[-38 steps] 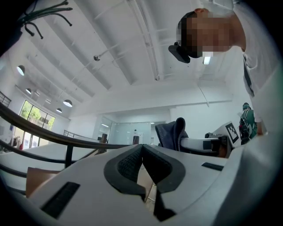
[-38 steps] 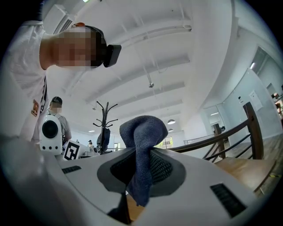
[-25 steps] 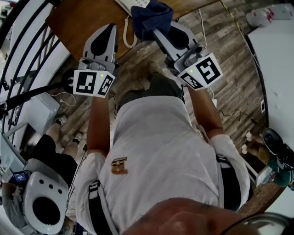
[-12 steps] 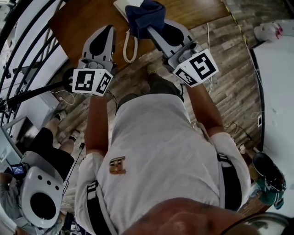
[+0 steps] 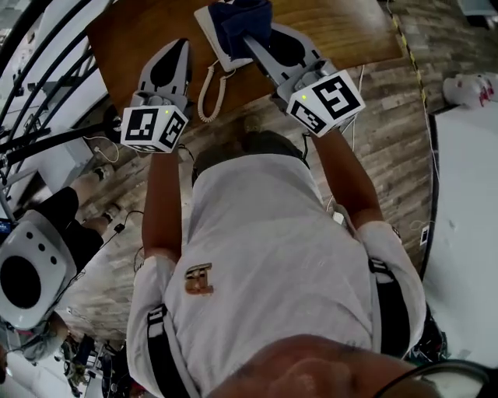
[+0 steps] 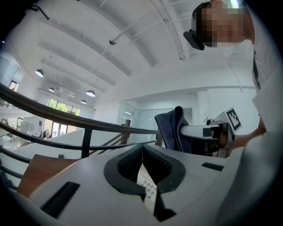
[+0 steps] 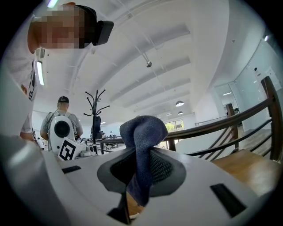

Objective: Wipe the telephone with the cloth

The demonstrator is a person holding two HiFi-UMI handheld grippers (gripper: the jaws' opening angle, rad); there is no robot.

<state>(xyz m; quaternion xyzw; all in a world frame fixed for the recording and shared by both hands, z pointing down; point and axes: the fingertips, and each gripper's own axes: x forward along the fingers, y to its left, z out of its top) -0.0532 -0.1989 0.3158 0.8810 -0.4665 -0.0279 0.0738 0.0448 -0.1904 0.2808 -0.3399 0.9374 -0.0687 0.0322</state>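
Note:
A white telephone [image 5: 208,33] with a coiled cord [image 5: 208,89] lies on the brown wooden table [image 5: 350,31]. My right gripper [image 5: 247,33] is shut on a dark blue cloth [image 5: 241,17], which hangs over the phone's near right part. The left gripper [image 5: 180,45] hovers shut and empty just left of the phone. In the left gripper view its jaws [image 6: 142,148] meet, with the phone's keypad [image 6: 148,189] showing below them and the cloth [image 6: 170,130] to the right. In the right gripper view the cloth [image 7: 140,150] is pinched between the pads and bunches above them.
A dark metal railing [image 5: 47,70] runs along the table's left side. Another person [image 5: 54,225] with a white device [image 5: 27,272] stands at the lower left. A white table [image 5: 467,194] sits at the right. Wood floor [image 5: 389,148] lies between.
Both grippers have moved forward over the table. The right one has carried the cloth from the table's edge onto the telephone. The left stays shut.

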